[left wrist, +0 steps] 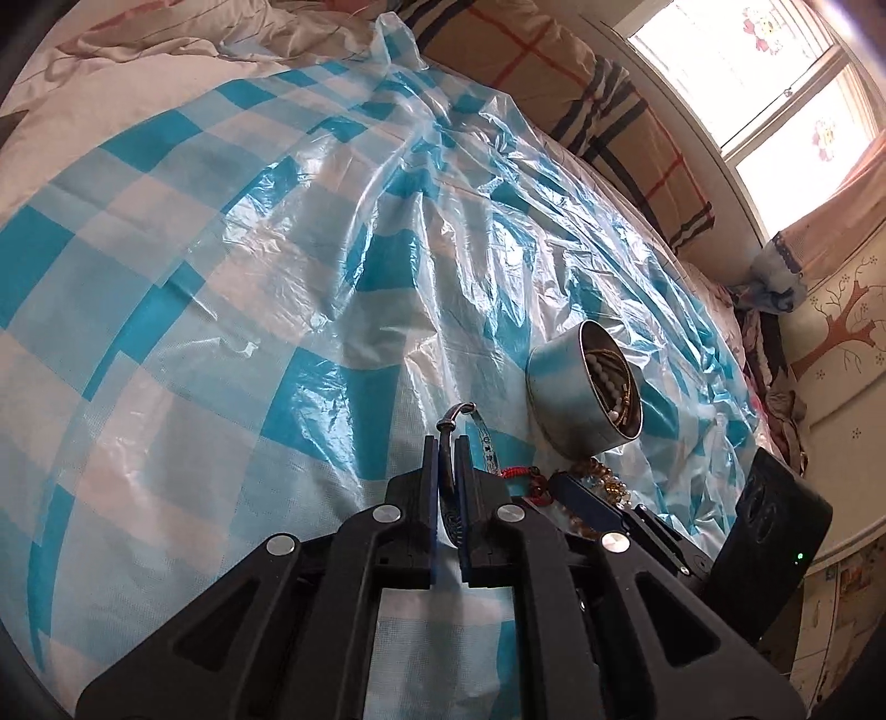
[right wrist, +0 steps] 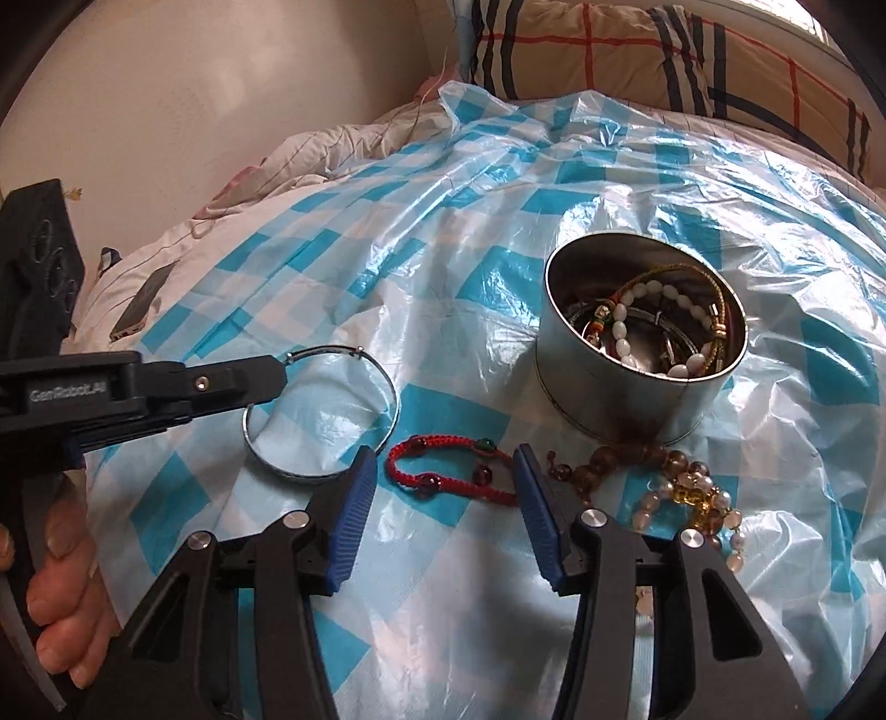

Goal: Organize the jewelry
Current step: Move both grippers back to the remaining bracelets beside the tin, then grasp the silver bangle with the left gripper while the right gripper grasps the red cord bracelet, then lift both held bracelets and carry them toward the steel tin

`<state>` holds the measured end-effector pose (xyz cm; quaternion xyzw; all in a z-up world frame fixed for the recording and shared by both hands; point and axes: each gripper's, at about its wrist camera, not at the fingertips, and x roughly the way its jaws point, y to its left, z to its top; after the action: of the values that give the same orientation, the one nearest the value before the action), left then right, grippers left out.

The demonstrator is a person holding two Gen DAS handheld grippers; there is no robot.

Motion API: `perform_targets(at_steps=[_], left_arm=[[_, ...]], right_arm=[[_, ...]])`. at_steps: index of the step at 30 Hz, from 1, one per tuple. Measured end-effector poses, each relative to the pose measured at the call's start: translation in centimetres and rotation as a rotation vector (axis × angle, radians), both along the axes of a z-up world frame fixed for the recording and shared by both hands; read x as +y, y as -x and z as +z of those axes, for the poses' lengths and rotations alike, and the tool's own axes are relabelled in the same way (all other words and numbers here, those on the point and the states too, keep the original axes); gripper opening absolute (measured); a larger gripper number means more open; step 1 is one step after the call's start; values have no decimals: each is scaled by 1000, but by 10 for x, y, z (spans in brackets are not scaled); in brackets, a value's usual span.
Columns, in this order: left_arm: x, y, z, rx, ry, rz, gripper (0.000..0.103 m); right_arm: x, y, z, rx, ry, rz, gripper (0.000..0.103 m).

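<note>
My left tool is clamped on the silver bangle, left of the tin, while my right tool straddles the red cord bracelet before the tin with jaws apart; next, I judge, close and lift both into the tin.

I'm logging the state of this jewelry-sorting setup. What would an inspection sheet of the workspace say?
Surface: crinkled blue-and-white checked plastic sheet spread over a bed.
Job's things: round metal tin upright, holding white bead bracelets; thin silver bangle; red woven cord bracelet and amber-and-pearl bead strands lying beside the tin.
Clutter: flat dark phone-like device on the bedding.
Grippers: left gripper shut on the bangle's rim; right gripper open, its jaws either side of the red bracelet.
Cables: nothing seen.
Surroundings: plaid pillow, window, wall.
</note>
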<state>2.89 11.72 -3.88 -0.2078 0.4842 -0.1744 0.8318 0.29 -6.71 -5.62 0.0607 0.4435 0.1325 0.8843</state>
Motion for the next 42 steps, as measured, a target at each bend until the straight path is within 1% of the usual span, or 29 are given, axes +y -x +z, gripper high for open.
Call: perform_targets(at_steps=[1,2,4,7,8,11,13,15,17,19,21,22,23,24,25,26,28,30,31,32,33,34,35,37,39,42], left_arm=[[-1,-1,0,3,-4,-4,5],[-3,-1,-1,9,-8,-10,5],[-5,-3,-3,27,-28,-21,5],[-14,-5,-4,46,-83,-49,5],[-18,-5,-4,49,-99,-62,5],[-31,-4,-3,40,-151,-105,5],[-38,0,0,26,-169,-141,5],[-46,5,3,15,-184,-181,5],[-53,10,5,-2,-195,-217,5],[-56,14,8,-18,-214,-230,5],[-59,14,8,-11,-230,-241,5],[-61,13,5,5,-237,-248,5],[-62,12,2,19,-248,-249,5],[-63,10,0,30,-253,-249,5],[-64,9,-3,39,-255,-247,6],[-64,8,-4,44,-258,-240,7],[-66,6,-6,54,-270,-237,8],[-69,4,-10,66,-283,-242,8],[-71,3,-12,73,-290,-247,8],[-73,3,-13,78,-298,-250,8],[-74,3,-13,79,-305,-254,8],[-75,3,-13,75,-310,-258,8],[-76,4,-12,69,-313,-264,8],[-77,7,-8,41,-307,-273,5],[-75,13,2,-9,-306,-257,4],[-71,23,17,-86,-280,-241,4]], right_arm=[[-2,1,-1,6,-8,2,48],[-2,2,0,12,-10,7,33],[-4,8,0,35,-7,5,15],[-15,30,7,31,-38,-33,11],[-21,39,9,26,-60,-52,7],[-43,66,25,-16,-161,-121,6],[-52,80,36,-56,-177,-160,6],[-59,88,40,-70,-202,-180,5],[-58,90,42,-78,-198,-180,5],[-57,90,42,-79,-188,-175,5],[-53,86,40,-58,-165,-169,5],[-49,83,37,-37,-147,-163,7],[-46,80,34,-22,-126,-155,24],[-42,77,32,-18,-108,-144,36],[-38,75,32,-28,-90,-131,52],[-34,73,31,-32,-77,-117,53],[-27,64,23,-10,-38,-108,53],[-23,52,8,55,-4,-104,53],[-21,51,6,57,8,-105,49],[-21,51,7,52,2,-97,33],[-22,52,6,57,-12,-90,21],[-24,53,6,59,-15,-96,13],[-26,55,8,54,-30,-100,11],[-32,63,16,28,-68,-118,11],[-41,76,25,-1,-126,-147,10],[-54,93,40,-75,-201,-182,10]])
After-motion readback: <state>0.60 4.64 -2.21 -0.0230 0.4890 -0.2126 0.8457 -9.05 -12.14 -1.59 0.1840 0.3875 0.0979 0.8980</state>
